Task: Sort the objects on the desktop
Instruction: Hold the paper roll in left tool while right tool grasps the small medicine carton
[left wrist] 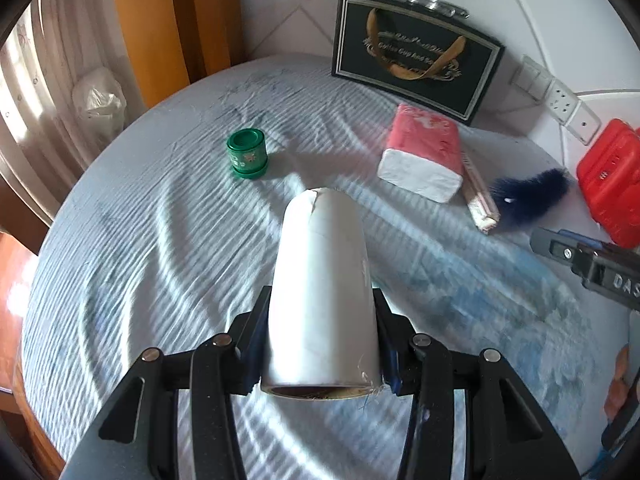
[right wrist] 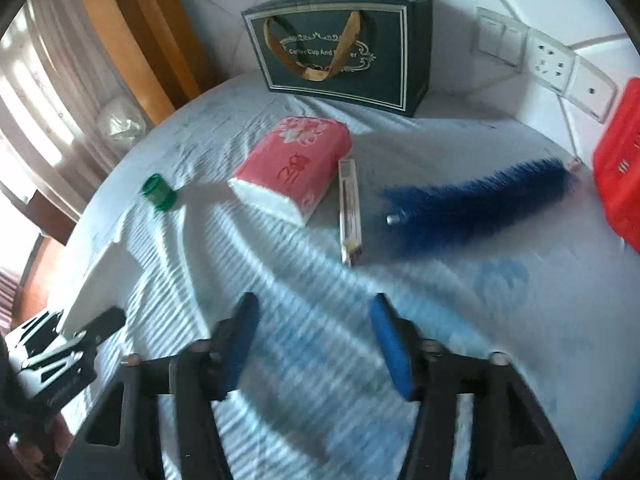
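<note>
My left gripper is shut on a white roll and holds it above the striped cloth; the roll and that gripper also show at the left of the right wrist view. My right gripper is open and empty above the cloth, its blue pads apart; it enters the left wrist view at the right edge. Ahead lie a green jar, a pink tissue pack, a slim box and a blue fluffy brush.
A dark gift bag stands against the back wall. A red case sits at the right edge. Wall sockets are behind it. The round table drops off at the left, by curtains.
</note>
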`<state>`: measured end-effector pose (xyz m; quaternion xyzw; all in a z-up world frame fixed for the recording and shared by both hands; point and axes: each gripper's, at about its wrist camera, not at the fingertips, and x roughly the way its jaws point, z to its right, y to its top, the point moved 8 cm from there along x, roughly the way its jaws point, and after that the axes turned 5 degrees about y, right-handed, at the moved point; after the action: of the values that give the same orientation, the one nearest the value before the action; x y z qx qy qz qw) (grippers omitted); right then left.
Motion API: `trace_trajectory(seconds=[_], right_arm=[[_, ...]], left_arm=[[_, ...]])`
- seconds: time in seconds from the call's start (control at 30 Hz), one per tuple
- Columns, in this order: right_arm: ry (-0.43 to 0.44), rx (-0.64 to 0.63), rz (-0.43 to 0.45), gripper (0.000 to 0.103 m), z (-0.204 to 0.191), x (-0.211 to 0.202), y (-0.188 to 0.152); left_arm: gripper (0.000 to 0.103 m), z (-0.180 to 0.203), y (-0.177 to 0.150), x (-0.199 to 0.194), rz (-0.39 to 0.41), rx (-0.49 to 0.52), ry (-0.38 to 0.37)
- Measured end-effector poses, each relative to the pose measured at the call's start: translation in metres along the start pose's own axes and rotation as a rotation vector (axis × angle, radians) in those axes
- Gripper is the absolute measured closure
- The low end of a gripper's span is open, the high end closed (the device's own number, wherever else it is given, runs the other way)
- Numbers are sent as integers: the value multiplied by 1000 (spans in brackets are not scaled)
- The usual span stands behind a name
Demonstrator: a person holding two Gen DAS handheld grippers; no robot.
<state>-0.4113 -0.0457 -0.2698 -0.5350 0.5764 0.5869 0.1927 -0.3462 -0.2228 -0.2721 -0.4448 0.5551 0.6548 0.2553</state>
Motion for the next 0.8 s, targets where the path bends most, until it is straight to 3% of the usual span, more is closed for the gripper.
trace_trajectory(seconds=[0.07, 0.13, 0.27, 0.37, 0.43, 0.57, 0.8], right_arm=[[-21, 0, -10, 45, 9, 22, 11], [-24, 4, -28, 60, 19, 45, 21], [-28, 7, -22, 63, 32, 82, 39], [-42, -15, -9, 82, 34, 99, 47], [-63, -31, 10, 84, 34, 103, 47], [-74, -39, 55, 85, 30, 85, 43], [-40, -60, 185, 85, 2, -12, 27]], left_arm=[[58, 0, 8, 18, -5, -4, 8], [58, 0, 20, 40, -10, -16, 14], [58, 1, 38, 69, -2, -32, 27], [58, 2, 49, 81, 7, -36, 33], [58, 3, 52, 85, 6, -36, 35], [58, 5, 53, 79, 10, -35, 30], [58, 13, 51, 6, 110, -10, 5]])
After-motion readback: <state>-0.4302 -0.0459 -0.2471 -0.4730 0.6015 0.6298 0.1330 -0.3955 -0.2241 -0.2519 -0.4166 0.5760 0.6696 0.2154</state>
